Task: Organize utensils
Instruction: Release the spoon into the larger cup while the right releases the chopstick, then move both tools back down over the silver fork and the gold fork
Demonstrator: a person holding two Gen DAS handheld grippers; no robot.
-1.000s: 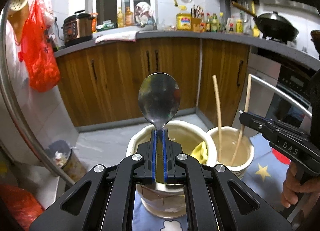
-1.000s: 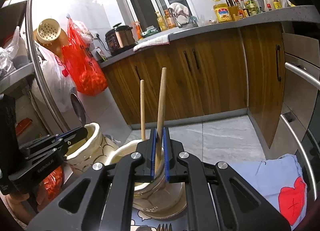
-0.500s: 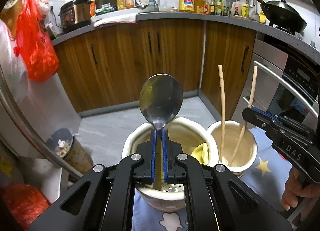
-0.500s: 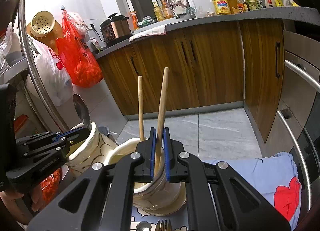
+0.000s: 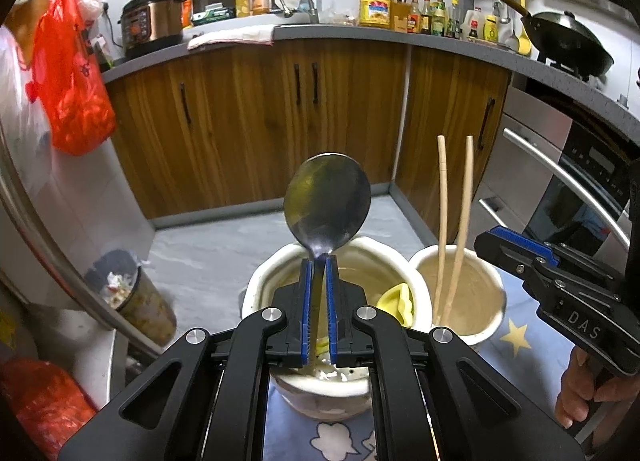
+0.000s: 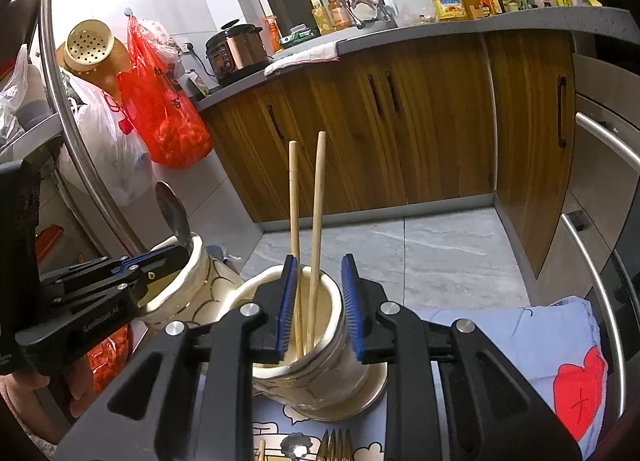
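Note:
My left gripper (image 5: 319,261) is shut on a metal spoon (image 5: 326,207), bowl end up, its handle down inside a wide cream ceramic holder (image 5: 264,285) that also holds a yellow utensil (image 5: 396,301). My right gripper (image 6: 319,261) is open over a smaller cream holder (image 6: 332,337). Two wooden chopsticks (image 6: 316,221) stand free in it between the jaws. The chopsticks (image 5: 454,221) and the right gripper (image 5: 516,249) show in the left wrist view. The spoon (image 6: 172,213) and the left gripper (image 6: 160,257) show in the right wrist view.
Both holders stand on a blue patterned cloth (image 6: 500,325) with a red heart. A gold fork (image 6: 336,447) lies on it near the bottom edge. Wooden cabinets (image 5: 300,121), an oven (image 5: 580,181) at right, a bin (image 5: 128,293) and a red bag (image 5: 68,73) at left.
My right gripper has opened and let go of the chopstick, which now stands in the small holder beside the other. My left gripper has lowered the spoon further into the wide holder.

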